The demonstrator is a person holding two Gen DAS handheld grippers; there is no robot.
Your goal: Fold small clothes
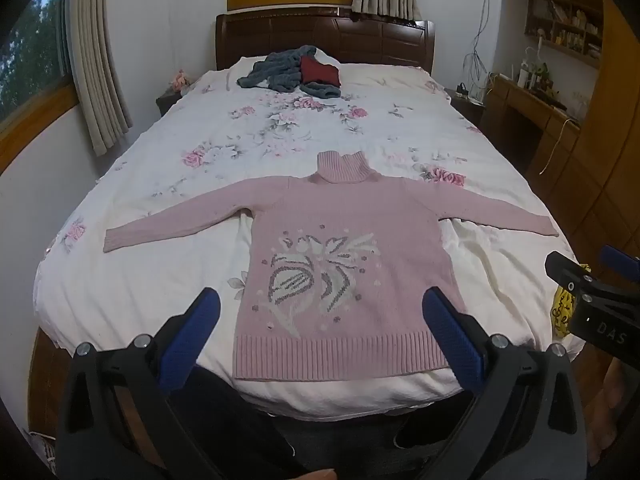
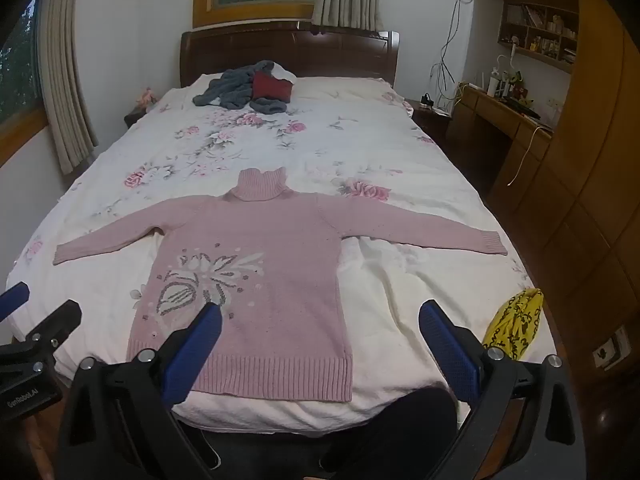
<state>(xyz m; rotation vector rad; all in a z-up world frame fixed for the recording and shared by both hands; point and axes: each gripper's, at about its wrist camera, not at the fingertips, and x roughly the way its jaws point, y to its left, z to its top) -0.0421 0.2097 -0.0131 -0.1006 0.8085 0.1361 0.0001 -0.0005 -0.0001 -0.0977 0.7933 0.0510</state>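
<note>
**Sweater flat, nothing gripped yet**

While both tools hang off the foot edge of the bed (image 1: pixel 120 300), folding has not begun.

Left wrist view: left hand-held gripper (image 1: pixel 320 320) wide open, empty, fingers straddling the hem. Pink turtleneck sweater (image 1: pixel 344 216) lies flat, front up, hem at the foot edge, collar toward the headboard, sleeves spread toward both side edges. Right hand-held gripper (image 1: pixel 592 276) pokes in at the right; can't tell its opening from here. Grey and red clothes pile (image 1: pixel 292 74) near the head edge, well apart.

Right wrist view: right hand-held gripper (image 2: pixel 320 324) wide open, empty, over the hem's right part. Only this view shows the right cuff (image 2: pixel 490 242) fully and the whole yellow bag (image 2: pixel 516 324) at the foot-right corner; the left view shows just a sliver.

Risks, as I judge: pinching bedsheet with the knit would drag the sheet; one-sided pull would skew the body; the cuff near the side edge could slip off.
</note>
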